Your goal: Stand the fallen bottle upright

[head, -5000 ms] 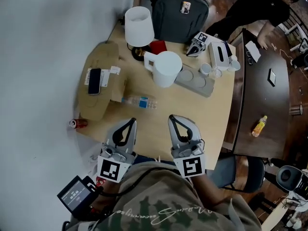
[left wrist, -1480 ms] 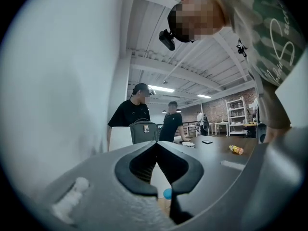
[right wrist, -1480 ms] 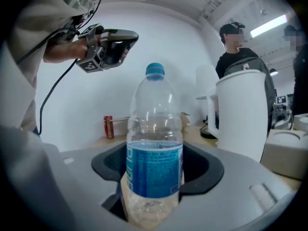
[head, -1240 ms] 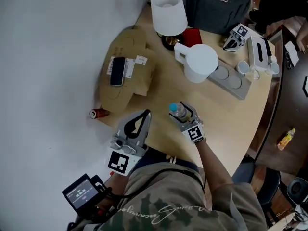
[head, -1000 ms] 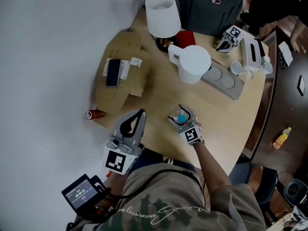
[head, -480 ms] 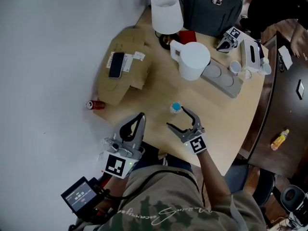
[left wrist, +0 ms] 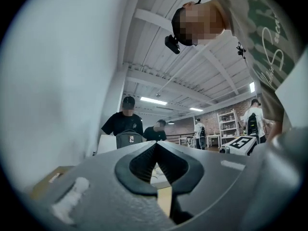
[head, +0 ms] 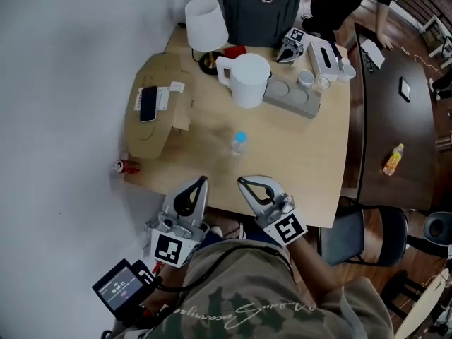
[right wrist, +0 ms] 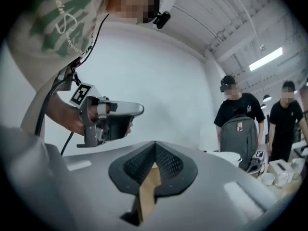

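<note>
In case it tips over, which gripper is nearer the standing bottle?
Right. In the head view the right gripper is almost straight below the bottle, apart from it. The left gripper is farther off, below the bottle and to its left.

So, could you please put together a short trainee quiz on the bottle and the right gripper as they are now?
1. True or false: the bottle lies on its side on the table.
2. The right gripper is: A) shut on the bottle B) wide open C) shut and empty.
3. What colour is the bottle's cap?
Key: 1 false, it stands upright; 2 C; 3 blue.
</note>
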### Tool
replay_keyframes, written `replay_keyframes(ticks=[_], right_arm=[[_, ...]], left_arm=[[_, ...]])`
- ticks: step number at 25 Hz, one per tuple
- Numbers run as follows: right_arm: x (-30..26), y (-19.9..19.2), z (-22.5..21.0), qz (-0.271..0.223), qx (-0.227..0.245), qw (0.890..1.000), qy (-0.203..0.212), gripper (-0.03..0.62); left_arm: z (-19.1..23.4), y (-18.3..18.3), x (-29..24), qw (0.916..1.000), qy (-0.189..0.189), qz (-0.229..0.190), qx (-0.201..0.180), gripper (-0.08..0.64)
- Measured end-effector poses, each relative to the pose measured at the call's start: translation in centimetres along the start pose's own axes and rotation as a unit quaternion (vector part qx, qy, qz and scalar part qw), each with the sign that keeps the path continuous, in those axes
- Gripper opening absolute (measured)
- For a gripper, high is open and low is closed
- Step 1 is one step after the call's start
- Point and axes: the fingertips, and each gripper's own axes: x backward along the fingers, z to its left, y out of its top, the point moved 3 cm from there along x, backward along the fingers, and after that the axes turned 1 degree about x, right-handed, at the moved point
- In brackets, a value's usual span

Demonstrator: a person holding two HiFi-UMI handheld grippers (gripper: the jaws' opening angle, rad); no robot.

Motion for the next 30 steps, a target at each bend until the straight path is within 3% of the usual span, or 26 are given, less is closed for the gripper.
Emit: replay_keyframes(ticks=[4, 7, 17, 22, 25, 30], right_arm=[[1.0, 0.8, 4.6, 0.031, 0.035, 0.996, -0.074, 0.002], [1.7, 0.6, 7.9, 0.037, 0.018, 0.99, -0.132, 0.002], [6.5, 2.3, 17.6, 0.072, 0.008, 0.975, -0.211, 0.002], [9.0, 3.4, 19.4, 0.075, 0.028, 0.976, -0.203, 0.002], [9.1, 3.6, 19.7, 0.075, 0.012, 0.98, -0.182, 0.002], [9.1, 5.6, 19.3, 0.057, 0.037, 0.987, -0.149, 0.0]], left_arm=[[-1.3, 0.6, 4.9, 0.9993, -0.035, -0.009, -0.013, 0.0], [-1.9, 0.8, 8.7, 0.9988, -0.044, -0.01, -0.02, 0.0], [-3.8, 0.4, 17.3, 0.9979, -0.064, -0.008, -0.006, 0.0], [-5.8, 0.9, 19.7, 0.9986, -0.054, 0.003, -0.002, 0.0], [-6.8, 1.2, 20.3, 0.9992, -0.039, -0.002, -0.005, 0.0], [-9.7, 1.2, 20.2, 0.9994, -0.031, 0.008, 0.014, 0.0]])
